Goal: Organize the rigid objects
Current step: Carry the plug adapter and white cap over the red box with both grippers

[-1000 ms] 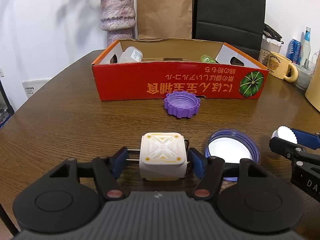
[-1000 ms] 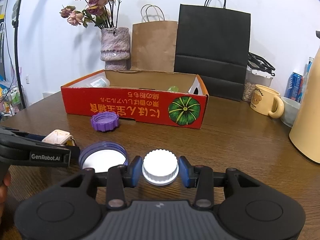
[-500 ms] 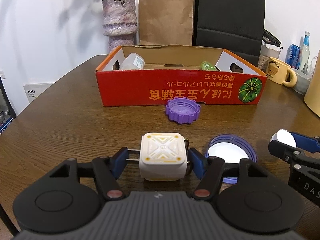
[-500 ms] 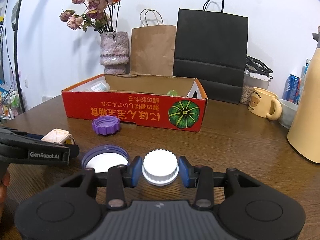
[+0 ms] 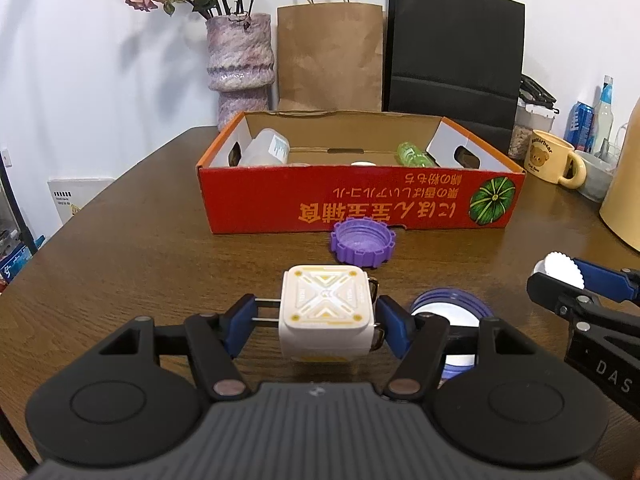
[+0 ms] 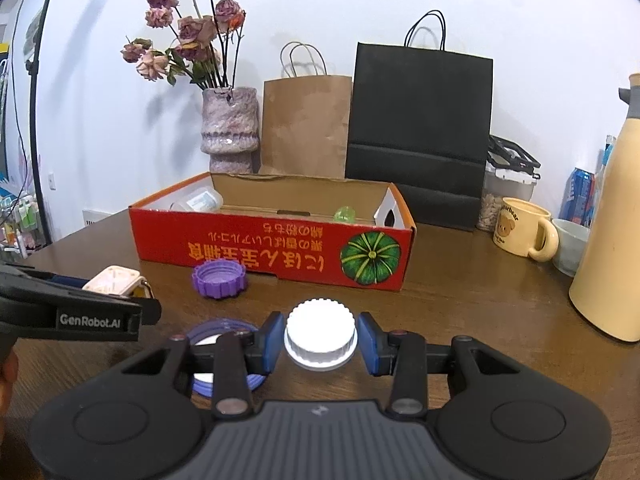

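My left gripper (image 5: pixel 318 324) is shut on a white cube-shaped plug (image 5: pixel 326 308) with a yellow cross pattern, held just above the wooden table (image 5: pixel 140 256). My right gripper (image 6: pixel 320 340) is shut on a white ribbed cap (image 6: pixel 320 330); it also shows at the right edge of the left wrist view. A purple notched lid (image 5: pixel 362 246) lies upturned before the red cardboard box (image 5: pixel 360 204). A blue-rimmed lid (image 5: pixel 448 310) lies on the table between the grippers. The box holds a clear bottle (image 5: pixel 266 148) and a green bottle (image 5: pixel 414 154).
Behind the box stand a vase of dried roses (image 6: pixel 230 128), a brown paper bag (image 6: pixel 306 124) and a black bag (image 6: pixel 418 132). At the right are a bear mug (image 6: pixel 520 226), a small bowl (image 6: pixel 572 246), cans and a tall cream jug (image 6: pixel 612 220).
Both grippers have lifted a little with their objects still gripped. The box and the lids now sit lower in both views, and more of the box's inside shows.
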Action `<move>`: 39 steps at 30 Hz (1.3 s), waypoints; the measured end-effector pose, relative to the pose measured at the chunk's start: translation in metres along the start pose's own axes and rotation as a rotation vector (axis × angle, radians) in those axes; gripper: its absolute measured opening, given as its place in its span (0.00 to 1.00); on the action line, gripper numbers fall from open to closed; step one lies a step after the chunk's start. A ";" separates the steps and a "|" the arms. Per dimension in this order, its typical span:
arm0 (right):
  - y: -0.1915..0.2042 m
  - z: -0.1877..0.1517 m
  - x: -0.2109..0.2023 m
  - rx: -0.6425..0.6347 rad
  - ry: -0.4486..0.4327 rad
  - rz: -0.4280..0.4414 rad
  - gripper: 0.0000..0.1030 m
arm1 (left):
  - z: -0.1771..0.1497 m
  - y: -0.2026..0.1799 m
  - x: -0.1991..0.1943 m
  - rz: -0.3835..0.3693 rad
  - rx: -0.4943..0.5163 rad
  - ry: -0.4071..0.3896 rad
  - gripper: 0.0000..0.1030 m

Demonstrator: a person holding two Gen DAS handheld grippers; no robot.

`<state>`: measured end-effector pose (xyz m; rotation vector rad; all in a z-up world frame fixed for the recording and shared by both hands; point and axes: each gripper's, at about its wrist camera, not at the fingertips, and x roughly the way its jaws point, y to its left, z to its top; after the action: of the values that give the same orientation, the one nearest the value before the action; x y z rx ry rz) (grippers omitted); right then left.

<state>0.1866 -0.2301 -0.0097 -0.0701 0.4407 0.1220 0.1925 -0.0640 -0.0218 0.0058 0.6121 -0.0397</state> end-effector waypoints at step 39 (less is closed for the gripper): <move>0.014 0.076 0.029 -0.004 -0.148 -0.002 0.38 | 0.070 0.007 0.004 0.005 -0.031 -0.133 0.65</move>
<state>0.2425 -0.2061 0.0462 -0.0650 0.2929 0.1252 0.2360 -0.0588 0.0327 -0.0247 0.4795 -0.0252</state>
